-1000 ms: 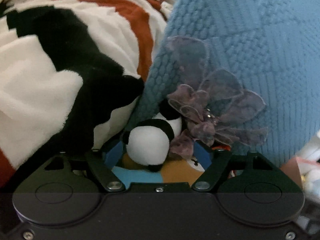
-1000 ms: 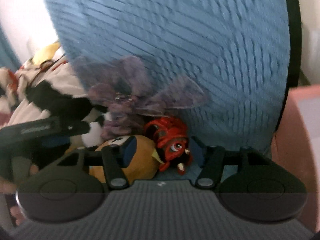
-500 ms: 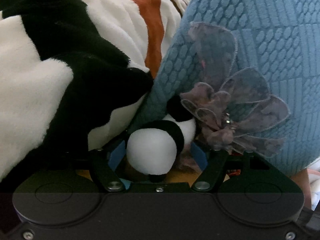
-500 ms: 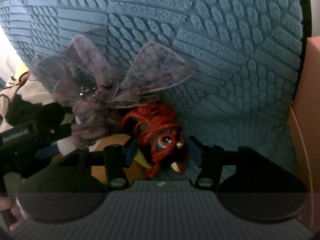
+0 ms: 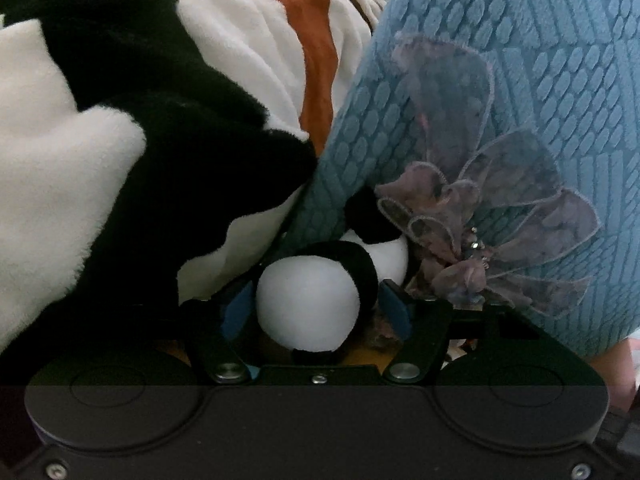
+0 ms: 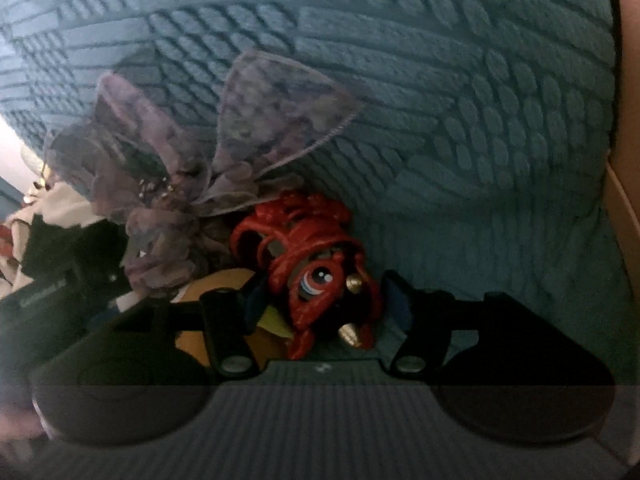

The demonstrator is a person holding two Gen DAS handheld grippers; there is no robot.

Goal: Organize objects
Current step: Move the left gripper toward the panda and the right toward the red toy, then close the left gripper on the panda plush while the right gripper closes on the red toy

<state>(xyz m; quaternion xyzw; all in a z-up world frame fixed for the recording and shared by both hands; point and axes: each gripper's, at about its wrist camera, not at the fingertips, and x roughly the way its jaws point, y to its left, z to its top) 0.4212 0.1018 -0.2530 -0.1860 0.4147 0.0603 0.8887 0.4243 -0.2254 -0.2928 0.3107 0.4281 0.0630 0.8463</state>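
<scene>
The left tongs [image 5: 316,308] stand partly apart with a black-and-white plush panda [image 5: 308,304] between their blue pads [image 5: 396,312]; the pads sit at the toy's sides, though I cannot tell whether they press it or only flank it. The panda lies at the foot of a blue textured cushion [image 5: 540,92], and a sheer purple bow [image 5: 472,216] with small beads at its knot rests against that cushion just to the panda's right. A fleece blanket [image 5: 120,140] in white, black and rust fills the left of this view, touching the cushion. The right tongs [image 6: 324,312] are likewise partly spread around a red toy creature [image 6: 316,264] with a big painted eye and gold spikes; whether they grip it is unclear. This red toy lies against the same cushion [image 6: 440,100], just right of the bow [image 6: 200,168], with a yellow-orange plush toy [image 6: 224,284] beside and beneath it. At the far left of that view the other black tool shows dimly.
</scene>
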